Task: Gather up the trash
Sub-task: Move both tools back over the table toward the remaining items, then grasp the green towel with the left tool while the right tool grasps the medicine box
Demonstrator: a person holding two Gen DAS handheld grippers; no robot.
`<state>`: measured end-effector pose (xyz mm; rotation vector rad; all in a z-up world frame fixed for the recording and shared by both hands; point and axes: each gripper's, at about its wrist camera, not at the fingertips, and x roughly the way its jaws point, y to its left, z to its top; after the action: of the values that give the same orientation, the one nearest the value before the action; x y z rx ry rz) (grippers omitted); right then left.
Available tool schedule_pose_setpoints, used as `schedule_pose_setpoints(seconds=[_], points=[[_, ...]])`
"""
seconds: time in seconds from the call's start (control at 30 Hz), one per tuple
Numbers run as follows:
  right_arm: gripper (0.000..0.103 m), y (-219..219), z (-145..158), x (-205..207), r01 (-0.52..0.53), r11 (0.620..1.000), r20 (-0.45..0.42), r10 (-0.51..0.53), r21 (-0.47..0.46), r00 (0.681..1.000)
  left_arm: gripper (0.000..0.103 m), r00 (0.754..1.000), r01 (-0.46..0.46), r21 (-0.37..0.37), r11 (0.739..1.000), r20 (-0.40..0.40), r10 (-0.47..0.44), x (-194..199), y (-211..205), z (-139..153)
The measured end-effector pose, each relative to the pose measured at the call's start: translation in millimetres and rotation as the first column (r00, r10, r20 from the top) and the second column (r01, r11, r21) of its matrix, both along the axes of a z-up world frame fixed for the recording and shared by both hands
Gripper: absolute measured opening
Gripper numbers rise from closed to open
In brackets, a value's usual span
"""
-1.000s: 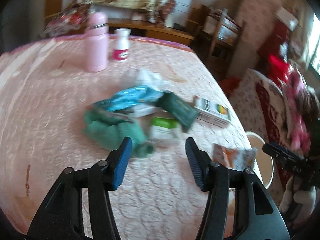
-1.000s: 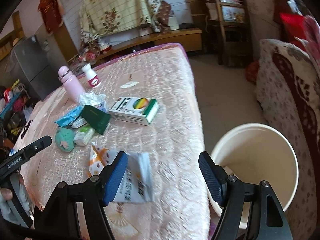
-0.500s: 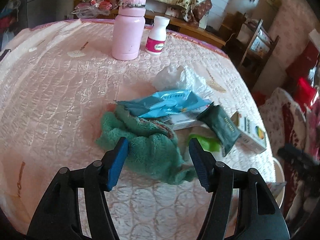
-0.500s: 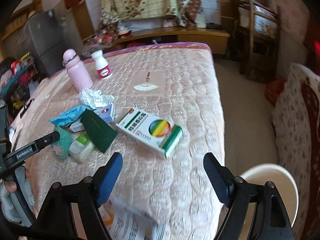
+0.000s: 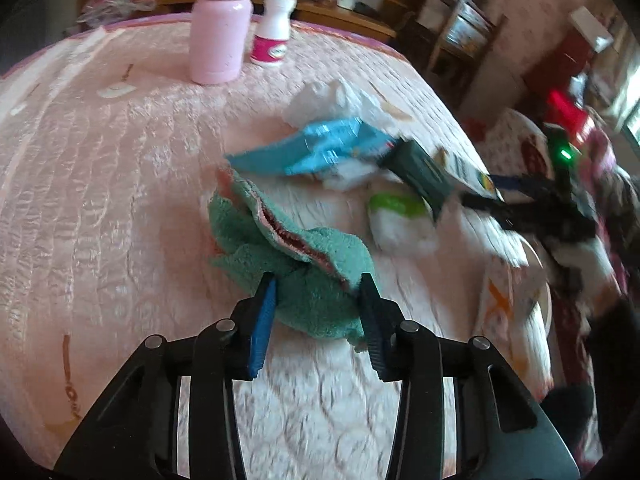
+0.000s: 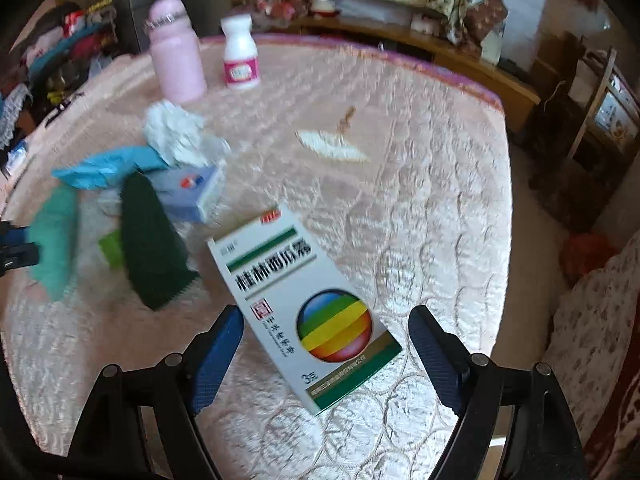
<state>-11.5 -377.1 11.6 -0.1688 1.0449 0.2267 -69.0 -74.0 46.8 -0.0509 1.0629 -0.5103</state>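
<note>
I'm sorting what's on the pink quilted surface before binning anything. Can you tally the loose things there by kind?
Bottles: 2, pink bottle, white bottle
Boxes: 2, medicine box, blue-white box
Wrappers and packets: 4, blue wrapper, dark green packet, green-white packet, orange-white packet
Cloth: 1, green cloth
Tissue: 1, crumpled tissue
Total: 10

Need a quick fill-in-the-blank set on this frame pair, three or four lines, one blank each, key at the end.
1. The left gripper has its jaws around a crumpled ____ cloth.
2. Between the open jaws of the right gripper lies a white box printed with a striped ____.
3. Beside the pink bottle stands a small white bottle with a ____ label.
4. Everything rests on a quilted bedcover coloured ____.

Missing words: green; ball; pink; pink
</note>
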Motion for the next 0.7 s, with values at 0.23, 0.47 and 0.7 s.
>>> schedule_pose_setpoints(seconds=[0.23, 0.47, 0.7], points=[[0.071, -4, 1, -34, 0.077, 0.994, -0.084, -0.071, 0.072, 0.994, 0.044, 0.998, 0.016, -0.031, 0.999, -0.067, -0.018, -13, 27, 2], [0.079, -1, 7, -45, 0.125, 0.99, -0.029, -0.124, 0.064, 0.992, 0.065, 0.986, -0.16, -0.09, 0.983, -0.058, 0.155, -9, 32, -1], [0.074, 1, -3, -38, 0.145, 0.988, -0.02, -0.144, 0.06, 0.989, 0.069, 0.959, -0.283, -0.088, 0.955, -0.048, 0.28, 3, 9, -16]])
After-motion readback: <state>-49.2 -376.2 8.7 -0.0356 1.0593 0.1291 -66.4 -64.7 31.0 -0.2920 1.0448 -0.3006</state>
